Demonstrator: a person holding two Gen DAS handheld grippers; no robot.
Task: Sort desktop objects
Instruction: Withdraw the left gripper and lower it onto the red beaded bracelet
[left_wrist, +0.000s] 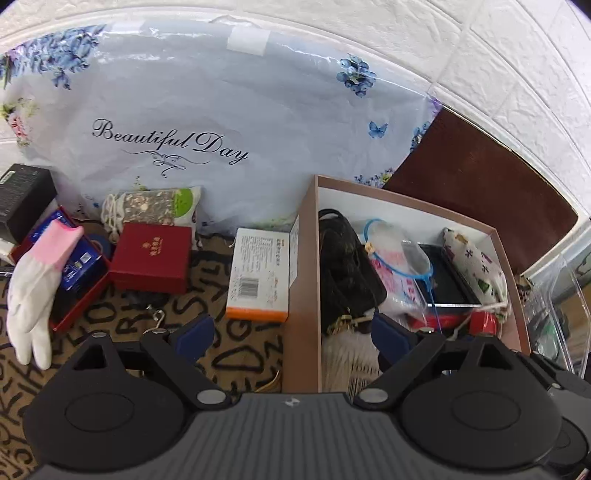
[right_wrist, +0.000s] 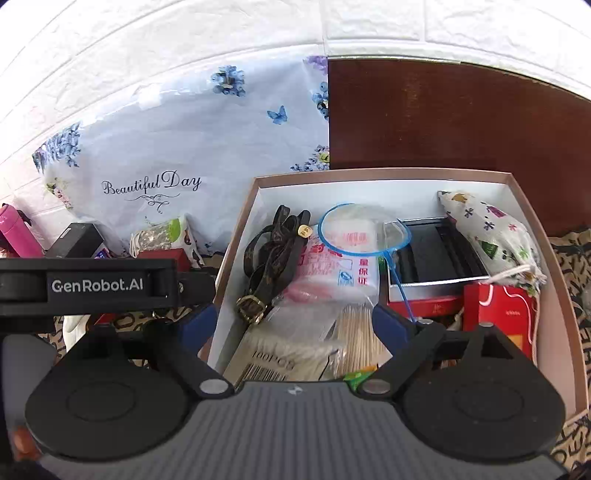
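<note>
Sorting partly done: box (right_wrist: 554, 280) already held belt (right_wrist: 273, 266), net (right_wrist: 364, 229), pouch (right_wrist: 491, 232), swabs. Left on bench (left_wrist: 236, 343): carton (left_wrist: 258, 277), red case (left_wrist: 151, 258), glove (left_wrist: 33, 291). Carton's long axis ran toward the wall, lying just beside the box. Left gripper (left_wrist: 293, 332) and right gripper (right_wrist: 293, 328) both apart, empty.

Left tongs (left_wrist: 293, 332) spread wide, blue fingertips (left_wrist: 197, 330) far apart, nothing between them, held level and pointing forward. Right tongs (right_wrist: 293, 325) also spread wide, blue fingertips (right_wrist: 389, 326) apart, empty, angled slightly down. Left unit's black body shows at the left edge of the right wrist view, just beside the right tongs.
</note>
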